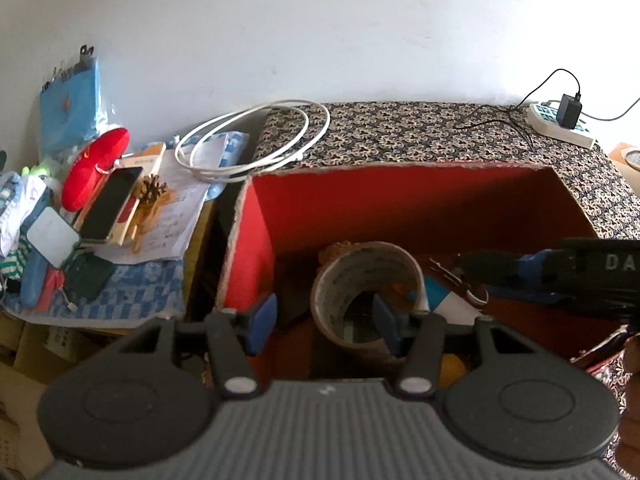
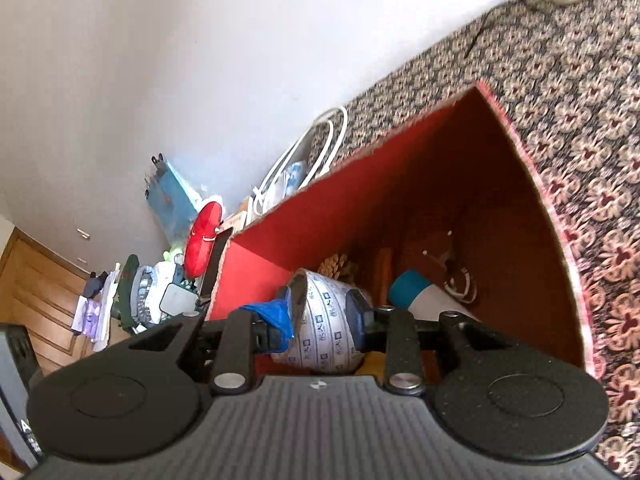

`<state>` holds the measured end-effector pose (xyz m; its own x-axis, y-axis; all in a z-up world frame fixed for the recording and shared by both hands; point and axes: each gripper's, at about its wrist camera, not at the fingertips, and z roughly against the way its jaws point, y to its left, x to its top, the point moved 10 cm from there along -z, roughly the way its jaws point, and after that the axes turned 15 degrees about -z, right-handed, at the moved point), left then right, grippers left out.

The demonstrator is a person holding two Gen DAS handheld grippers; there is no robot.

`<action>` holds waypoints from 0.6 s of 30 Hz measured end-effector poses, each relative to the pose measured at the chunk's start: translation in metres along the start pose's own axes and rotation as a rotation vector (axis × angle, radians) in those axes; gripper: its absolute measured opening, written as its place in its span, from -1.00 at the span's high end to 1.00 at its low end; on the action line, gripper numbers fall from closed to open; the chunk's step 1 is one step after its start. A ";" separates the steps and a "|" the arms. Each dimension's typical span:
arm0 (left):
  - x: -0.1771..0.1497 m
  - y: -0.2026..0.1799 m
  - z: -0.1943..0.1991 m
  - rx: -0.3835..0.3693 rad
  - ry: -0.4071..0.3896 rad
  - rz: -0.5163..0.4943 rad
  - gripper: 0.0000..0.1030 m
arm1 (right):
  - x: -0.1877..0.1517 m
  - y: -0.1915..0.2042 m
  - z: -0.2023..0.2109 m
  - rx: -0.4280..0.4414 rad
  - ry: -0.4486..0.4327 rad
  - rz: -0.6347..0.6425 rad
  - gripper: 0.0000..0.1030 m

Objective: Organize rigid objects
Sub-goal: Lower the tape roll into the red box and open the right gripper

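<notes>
Tape roll [image 1: 366, 292] in red box [image 1: 400, 196] – cup [image 2: 412, 292] beside.

Left gripper [image 1: 324, 322] jaws apart, empty, above red box [image 1: 256, 236]; right gripper [image 2: 320, 314] jaws parted over the same box.

Your left gripper [image 1: 322, 322] and right gripper [image 2: 320, 316] look alike: ribbed grey housing, two round black discs, black link arms with silver screws, blue fingertip pads. White lettering marks the right one's side.
</notes>
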<state>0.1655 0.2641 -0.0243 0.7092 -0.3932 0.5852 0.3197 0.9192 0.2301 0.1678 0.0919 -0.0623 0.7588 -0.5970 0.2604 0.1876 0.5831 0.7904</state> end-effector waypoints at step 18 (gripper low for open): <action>0.014 -0.048 0.022 0.021 0.001 -0.058 -0.12 | 0.009 -0.016 0.057 -0.050 -0.153 0.187 0.77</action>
<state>0.1462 0.2149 -0.0100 0.6904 -0.4461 0.5695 0.3470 0.8950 0.2804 0.1362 0.0457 -0.0410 0.6805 -0.5503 0.4839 0.0860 0.7157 0.6931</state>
